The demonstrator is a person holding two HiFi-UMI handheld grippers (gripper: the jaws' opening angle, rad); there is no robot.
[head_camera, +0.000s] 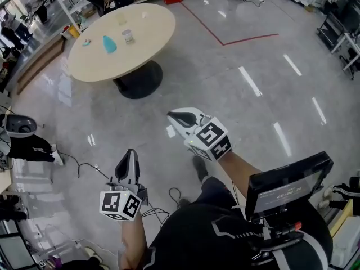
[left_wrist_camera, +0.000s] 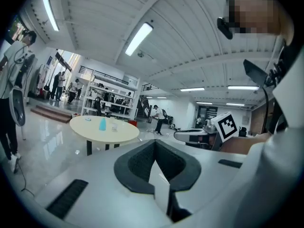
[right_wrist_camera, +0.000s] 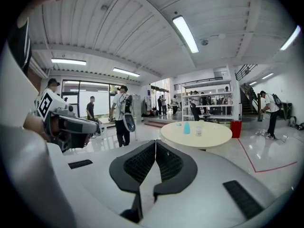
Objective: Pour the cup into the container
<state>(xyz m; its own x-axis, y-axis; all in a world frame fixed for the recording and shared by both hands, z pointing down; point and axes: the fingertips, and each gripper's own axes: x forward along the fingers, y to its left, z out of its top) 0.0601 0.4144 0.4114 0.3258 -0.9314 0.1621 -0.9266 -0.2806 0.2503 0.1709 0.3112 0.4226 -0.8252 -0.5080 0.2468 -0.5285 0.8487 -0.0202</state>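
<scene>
Glossy grey polished floor [head_camera: 253, 94] streaked with lamp reflections, crossed by a thin red tape line [head_camera: 247, 39]. Round beige tabletop [head_camera: 149, 30] on a dark pedestal base [head_camera: 138, 80]. White metal shelving [right_wrist_camera: 209, 99] beyond, near a red bin [right_wrist_camera: 236, 128]. Tall bright windows [right_wrist_camera: 103, 96] at one side. Overhead, white ribbed ceiling [right_wrist_camera: 118, 27] with long tube lights [right_wrist_camera: 185, 33].

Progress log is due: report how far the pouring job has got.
Done: nothing that shows; the cup and blue container stand apart on the table, across the floor from both grippers. In hand: nothing; the left gripper and right gripper are shut and empty, held over the floor. Left: walk to the table, grasp the cup, pour it into the container.
</scene>
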